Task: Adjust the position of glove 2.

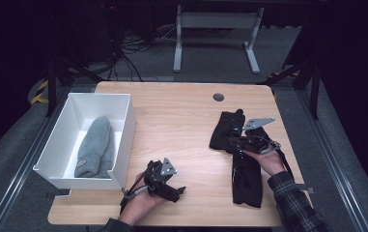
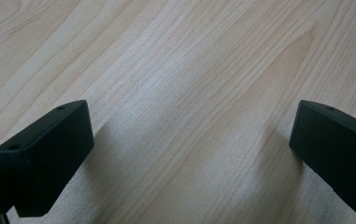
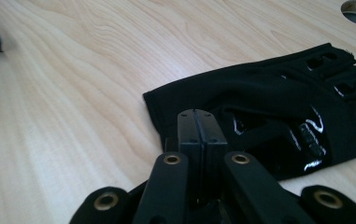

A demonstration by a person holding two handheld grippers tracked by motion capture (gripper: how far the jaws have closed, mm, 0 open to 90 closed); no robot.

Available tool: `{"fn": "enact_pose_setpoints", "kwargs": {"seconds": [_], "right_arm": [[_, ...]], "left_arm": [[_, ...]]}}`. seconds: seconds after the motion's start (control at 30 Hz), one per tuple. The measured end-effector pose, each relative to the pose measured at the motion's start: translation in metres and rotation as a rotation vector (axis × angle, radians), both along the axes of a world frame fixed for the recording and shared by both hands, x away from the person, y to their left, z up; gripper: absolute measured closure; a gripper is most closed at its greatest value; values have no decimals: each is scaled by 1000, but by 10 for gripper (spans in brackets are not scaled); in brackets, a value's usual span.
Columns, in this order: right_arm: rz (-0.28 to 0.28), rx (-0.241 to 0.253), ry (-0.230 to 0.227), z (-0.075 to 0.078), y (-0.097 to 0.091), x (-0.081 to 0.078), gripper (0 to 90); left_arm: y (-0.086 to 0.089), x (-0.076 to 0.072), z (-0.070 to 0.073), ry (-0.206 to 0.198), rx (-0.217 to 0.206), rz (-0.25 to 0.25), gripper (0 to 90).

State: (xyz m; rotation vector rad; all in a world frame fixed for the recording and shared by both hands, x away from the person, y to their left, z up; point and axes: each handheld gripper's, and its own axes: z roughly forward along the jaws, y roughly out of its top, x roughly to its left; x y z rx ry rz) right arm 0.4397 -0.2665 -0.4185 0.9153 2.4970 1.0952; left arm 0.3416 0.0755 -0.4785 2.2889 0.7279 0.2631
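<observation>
One grey glove (image 1: 94,147) is already lying in the white box (image 1: 123,104), while a black glove (image 3: 269,107) on the table (image 1: 181,121) is being approached by the right gripper (image 3: 198,116) with jaws closed on nothing, the left gripper (image 2: 189,140) being held wide open and empty.

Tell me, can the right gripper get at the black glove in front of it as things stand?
Probably yes: the right gripper hovers right over the black glove with nothing between, but its jaws are shut and must open first.

Box (image 1: 123,126) at table (image 1: 181,121) left edge, folded cloth (image 1: 94,147) inside. Two gloves at right: one (image 1: 226,130) farther back, one (image 1: 247,181) nearer front edge. Left gripper (image 1: 179,192) near front, between box and gloves; right gripper (image 1: 237,145) over gloves.
</observation>
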Motion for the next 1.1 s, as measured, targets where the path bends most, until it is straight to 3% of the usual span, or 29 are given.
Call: {"fn": "enact_pose_setpoints", "kwargs": {"seconds": [0.23,0.5,0.83,1.1], "right_arm": [[-20,-20,11,-10,12,27,900],[-51,-24,33,-23,13,44,900],[-47,-47,53,-31,15,45,900],[22,-68,56,-30,27,29,900]], "left_arm": [[0,0,0,0,0,-1,1],[0,0,0,-1,1,-1,1],[0,0,0,-1,1,-1,1],[0,0,0,-1,0,0,2]]}}
